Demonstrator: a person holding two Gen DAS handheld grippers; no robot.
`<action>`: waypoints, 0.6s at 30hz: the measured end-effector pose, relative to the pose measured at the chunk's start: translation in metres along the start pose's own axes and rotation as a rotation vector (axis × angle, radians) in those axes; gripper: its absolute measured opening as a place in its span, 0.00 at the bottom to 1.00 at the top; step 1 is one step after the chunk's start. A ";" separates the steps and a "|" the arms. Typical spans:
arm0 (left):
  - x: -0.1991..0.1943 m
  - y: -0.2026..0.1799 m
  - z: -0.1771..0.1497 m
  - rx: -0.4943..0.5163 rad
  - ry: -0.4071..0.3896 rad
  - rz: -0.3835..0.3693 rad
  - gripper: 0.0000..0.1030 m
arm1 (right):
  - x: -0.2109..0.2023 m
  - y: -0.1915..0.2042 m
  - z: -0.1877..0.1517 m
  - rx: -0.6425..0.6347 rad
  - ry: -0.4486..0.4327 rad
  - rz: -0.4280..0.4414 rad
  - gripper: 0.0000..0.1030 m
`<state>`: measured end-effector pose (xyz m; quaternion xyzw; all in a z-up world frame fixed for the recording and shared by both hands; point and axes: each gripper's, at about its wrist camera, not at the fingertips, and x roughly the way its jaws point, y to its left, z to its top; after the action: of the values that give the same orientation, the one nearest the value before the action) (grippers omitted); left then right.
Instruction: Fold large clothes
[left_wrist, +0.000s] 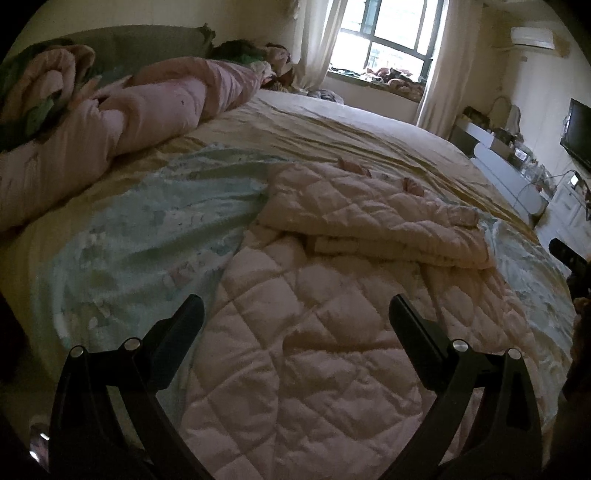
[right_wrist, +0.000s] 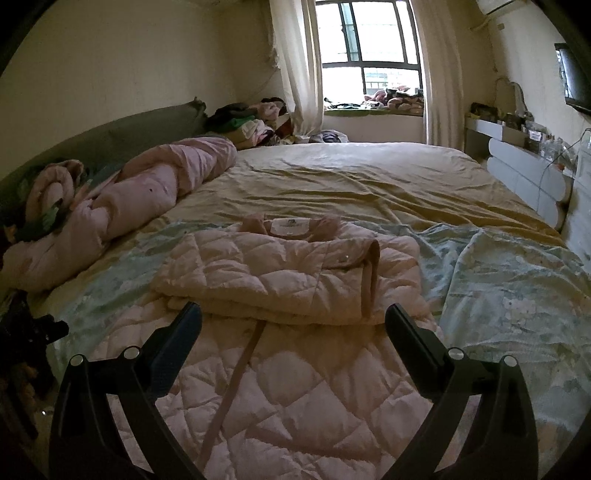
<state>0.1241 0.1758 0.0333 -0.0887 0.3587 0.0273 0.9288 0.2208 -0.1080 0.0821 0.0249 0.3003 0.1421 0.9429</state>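
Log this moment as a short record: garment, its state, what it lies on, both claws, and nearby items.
garment: pink quilted coat
state: spread flat, part folded over near the collar; lower part not yet folded
surface: pale blue floral sheet on the bed
left claw: open, above the coat, holding nothing
right claw: open, above the coat, holding nothing
nearby: bundled pink duvet to the left, clothes pile by the window
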 end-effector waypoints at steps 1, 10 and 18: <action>-0.001 0.001 -0.003 0.003 0.003 0.007 0.91 | -0.001 0.000 -0.001 0.000 0.001 0.000 0.96; -0.011 0.008 -0.025 0.016 0.027 0.043 0.91 | -0.010 0.000 -0.017 0.007 0.016 0.007 0.96; -0.020 0.018 -0.043 0.012 0.044 0.064 0.91 | -0.019 -0.001 -0.031 0.013 0.023 0.008 0.96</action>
<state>0.0791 0.1856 0.0125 -0.0721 0.3820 0.0529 0.9198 0.1887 -0.1153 0.0676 0.0306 0.3118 0.1443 0.9386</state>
